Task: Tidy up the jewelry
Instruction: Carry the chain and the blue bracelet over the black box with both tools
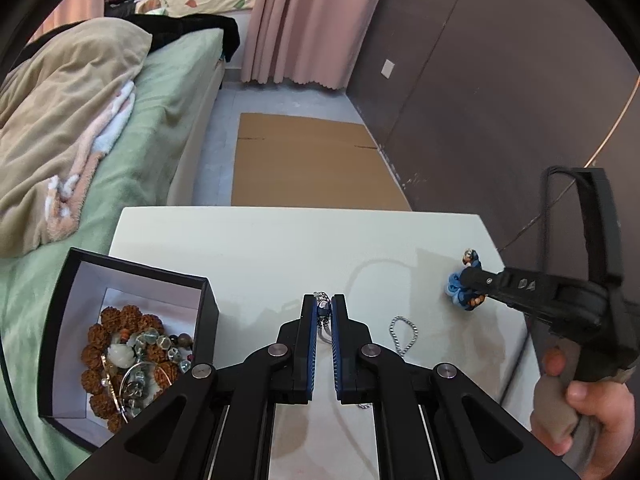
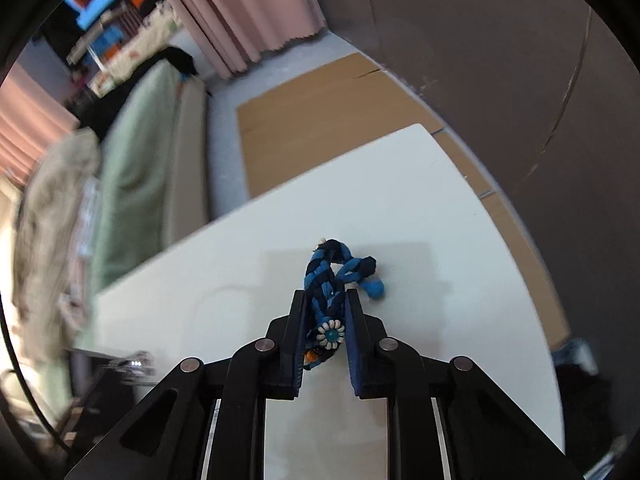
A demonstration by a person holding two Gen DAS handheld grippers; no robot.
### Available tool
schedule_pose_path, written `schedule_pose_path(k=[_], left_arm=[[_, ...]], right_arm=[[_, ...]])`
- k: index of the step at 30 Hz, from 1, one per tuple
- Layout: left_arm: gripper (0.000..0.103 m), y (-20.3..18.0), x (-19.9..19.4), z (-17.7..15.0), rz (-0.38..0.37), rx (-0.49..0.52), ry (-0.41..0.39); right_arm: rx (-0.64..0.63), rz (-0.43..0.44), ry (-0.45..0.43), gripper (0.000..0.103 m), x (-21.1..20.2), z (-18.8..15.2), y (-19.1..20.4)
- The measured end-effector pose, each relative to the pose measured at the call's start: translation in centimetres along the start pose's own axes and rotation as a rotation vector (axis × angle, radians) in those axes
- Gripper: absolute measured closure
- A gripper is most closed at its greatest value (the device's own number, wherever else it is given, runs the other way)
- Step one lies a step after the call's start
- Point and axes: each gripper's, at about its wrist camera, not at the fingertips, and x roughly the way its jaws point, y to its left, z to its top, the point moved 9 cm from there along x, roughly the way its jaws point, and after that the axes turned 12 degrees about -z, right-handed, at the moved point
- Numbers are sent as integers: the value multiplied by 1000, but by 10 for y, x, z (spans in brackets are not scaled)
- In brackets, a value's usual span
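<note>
Step in hand: two pieces are being picked up from the white table (image 1: 248,248) at once, one per gripper, for the black box (image 1: 60,320).
Left gripper (image 1: 324,308): pressed nearly together on a silver chain (image 1: 404,336); a blue bead of it is pinched at the tips, and the rest trails on the table to the right.
Right gripper (image 2: 325,312): closed around a blue braided bracelet (image 2: 320,276), whose daisy charm (image 2: 330,334) is seen between the pads; the knotted end appears to rest on the table, though blur makes this uncertain.
Box: open at the table's left edge, already holding brown beads (image 1: 96,336), clear beads and a hoop.
Hand (image 1: 584,412): wrapped around the right gripper's handle.
Next move, judged: both pieces need to be lifted clear, carried left and released over the box, the chain's trailing loop being kept off the rim.
Risk, judged: the thin chain may slip from so narrow a pinch.
</note>
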Motion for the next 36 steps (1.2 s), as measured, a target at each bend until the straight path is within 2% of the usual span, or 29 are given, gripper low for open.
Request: schedule_pose_path(k=[6,15,22,28,36], left_arm=[[97,-13,-18,-5,-21,9,-32],[97,-28,-63,-5,-45,5,-112],[97,-47,-111,17,-3,79,-168],[97,-64,-157,42,36,143,-233],[97,-79,-215,76,104,219,-314]], right_arm=[[31,106,-31,85,-28,-6,-5],[61,215,-61,84,-64,-20,-1],[37,307,-78,84,-85,-24,16],[-79,398,-111,84,-106,-36,53],[-149,436,-145,84,-123,-49,75]])
